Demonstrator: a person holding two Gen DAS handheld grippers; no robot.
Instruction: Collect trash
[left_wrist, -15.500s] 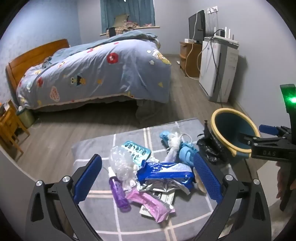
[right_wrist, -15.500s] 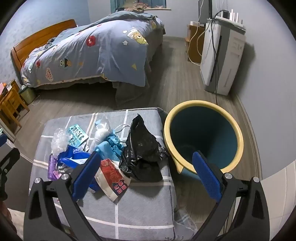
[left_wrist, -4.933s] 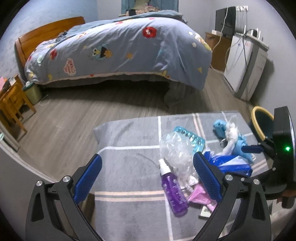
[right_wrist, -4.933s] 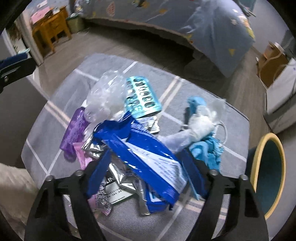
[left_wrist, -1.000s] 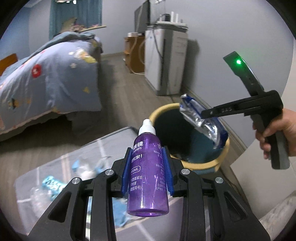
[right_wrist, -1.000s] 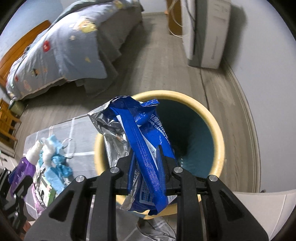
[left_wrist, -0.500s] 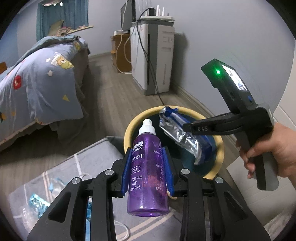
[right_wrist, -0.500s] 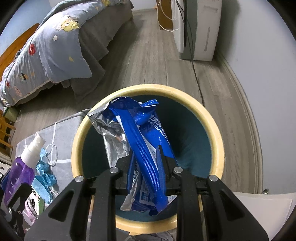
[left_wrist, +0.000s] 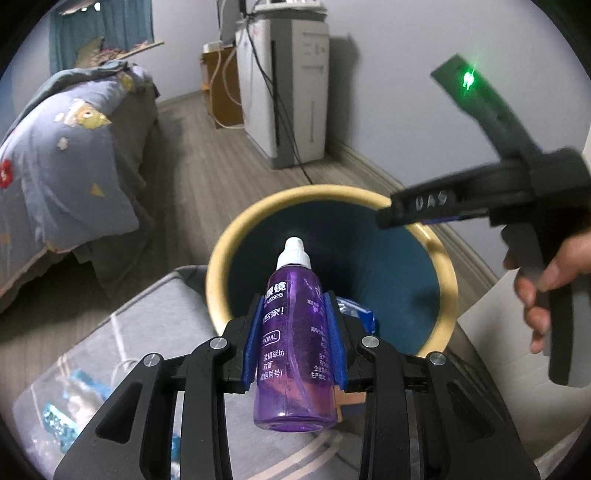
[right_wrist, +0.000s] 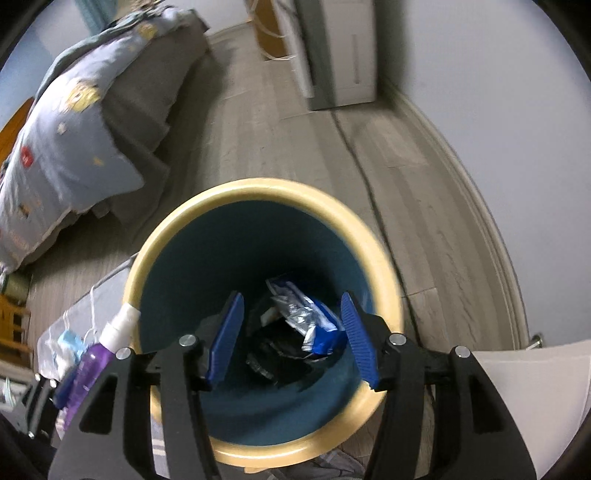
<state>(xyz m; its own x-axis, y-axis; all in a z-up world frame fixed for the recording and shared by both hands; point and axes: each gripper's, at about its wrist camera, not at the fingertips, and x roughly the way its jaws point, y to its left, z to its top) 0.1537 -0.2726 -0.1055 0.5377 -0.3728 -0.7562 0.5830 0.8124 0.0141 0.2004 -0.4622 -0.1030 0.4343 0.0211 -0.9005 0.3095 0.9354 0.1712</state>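
Bottle (left_wrist: 295, 343), purple, stiff, smooth, probably light: clamped mid-body in left tongs (left_wrist: 295, 343) near bin (left_wrist: 236, 236). Right tongs (right_wrist: 291, 334) just spread, empty; wrapper (right_wrist: 306, 314) lying inside.

We see the wrapper (right_wrist: 310, 317) lying in the bin (right_wrist: 258, 192), bottle (left_wrist: 295, 332) just before its rim. Bed (left_wrist: 55, 147) sits left, behind the bin; cabinet (left_wrist: 295, 92) behind it.

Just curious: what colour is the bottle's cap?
White, on the purple bottle; its cap shows best in the left wrist view.
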